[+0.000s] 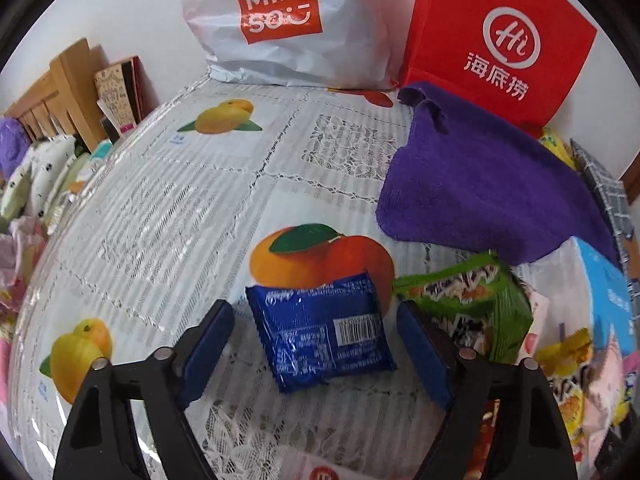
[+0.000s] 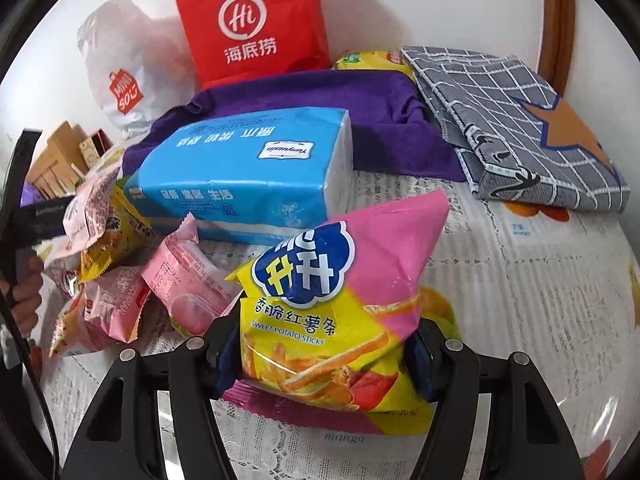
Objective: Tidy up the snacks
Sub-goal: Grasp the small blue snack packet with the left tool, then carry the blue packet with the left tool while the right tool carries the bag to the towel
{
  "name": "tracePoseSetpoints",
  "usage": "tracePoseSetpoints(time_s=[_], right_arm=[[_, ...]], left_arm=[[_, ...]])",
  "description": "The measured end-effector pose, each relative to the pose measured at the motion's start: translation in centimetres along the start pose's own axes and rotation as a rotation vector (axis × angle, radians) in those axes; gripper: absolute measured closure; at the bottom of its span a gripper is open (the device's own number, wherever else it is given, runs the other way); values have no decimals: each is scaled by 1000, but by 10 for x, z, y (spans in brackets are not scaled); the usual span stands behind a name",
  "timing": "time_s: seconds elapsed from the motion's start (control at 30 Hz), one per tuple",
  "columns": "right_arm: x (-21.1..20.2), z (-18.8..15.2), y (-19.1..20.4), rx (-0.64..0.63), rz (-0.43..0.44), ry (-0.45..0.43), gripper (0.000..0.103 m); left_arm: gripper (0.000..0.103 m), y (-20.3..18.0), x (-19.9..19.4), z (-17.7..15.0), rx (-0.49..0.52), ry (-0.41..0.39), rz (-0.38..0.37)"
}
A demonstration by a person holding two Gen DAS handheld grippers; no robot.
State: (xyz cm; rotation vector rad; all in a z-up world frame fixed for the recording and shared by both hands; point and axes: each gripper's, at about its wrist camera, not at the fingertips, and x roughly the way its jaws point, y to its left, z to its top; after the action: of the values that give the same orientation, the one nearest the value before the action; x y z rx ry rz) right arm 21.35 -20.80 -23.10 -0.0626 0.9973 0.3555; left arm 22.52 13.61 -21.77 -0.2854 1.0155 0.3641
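A blue snack packet (image 1: 320, 328) lies flat on the fruit-print tablecloth (image 1: 160, 208). My left gripper (image 1: 316, 346) stands open astride it, with a gap between each blue pad and the packet's ends. Just to its right lies a green snack bag (image 1: 472, 300). In the right wrist view a pink and yellow bag of sweet potato sticks (image 2: 340, 300) sits between the fingers of my right gripper (image 2: 324, 360), which is shut on its lower half. To the left of that bag is a pile of small pink packets (image 2: 180, 280) and yellow packets (image 2: 116, 240).
A purple cloth (image 1: 480, 184), a red paper bag (image 1: 500, 40) and a white plastic bag (image 1: 280, 20) stand at the back by the wall. A blue tissue pack (image 2: 248, 176) and a grey checked pouch (image 2: 512, 128) lie behind the snacks. A hand (image 2: 24, 300) shows at the left.
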Motion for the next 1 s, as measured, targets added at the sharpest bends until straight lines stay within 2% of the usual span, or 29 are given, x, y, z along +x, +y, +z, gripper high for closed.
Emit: tracePoseSetpoints(time_s=[0.03,0.07,0.13,0.2,0.27,0.63,1.0], right_arm=[[0,0,0,-1,-1,0,36],[0,0,-1,2,3,0,36],[1,-1,-1,4,6,-1,36],[1,-1,1,-2,-2,-2,36],[0,-1,3,-11,-14,-3,37],[-28,-6,3,4,-39,-17,45],[-76,-14,4,76,-69,-73,45]], left_arm=[[30,-3,0,0,15,-4,17],[40,-5,1,-1,29,-12,31],[53,-8,-1,-3,60,-34,48],[75,-8,-3,-4,65,-54,43],[89,-7,-6,-4,73,-48,33],[89,0,-49,-12,57,-74,-64],[89,-21,-110,-32,143,-88,-232]])
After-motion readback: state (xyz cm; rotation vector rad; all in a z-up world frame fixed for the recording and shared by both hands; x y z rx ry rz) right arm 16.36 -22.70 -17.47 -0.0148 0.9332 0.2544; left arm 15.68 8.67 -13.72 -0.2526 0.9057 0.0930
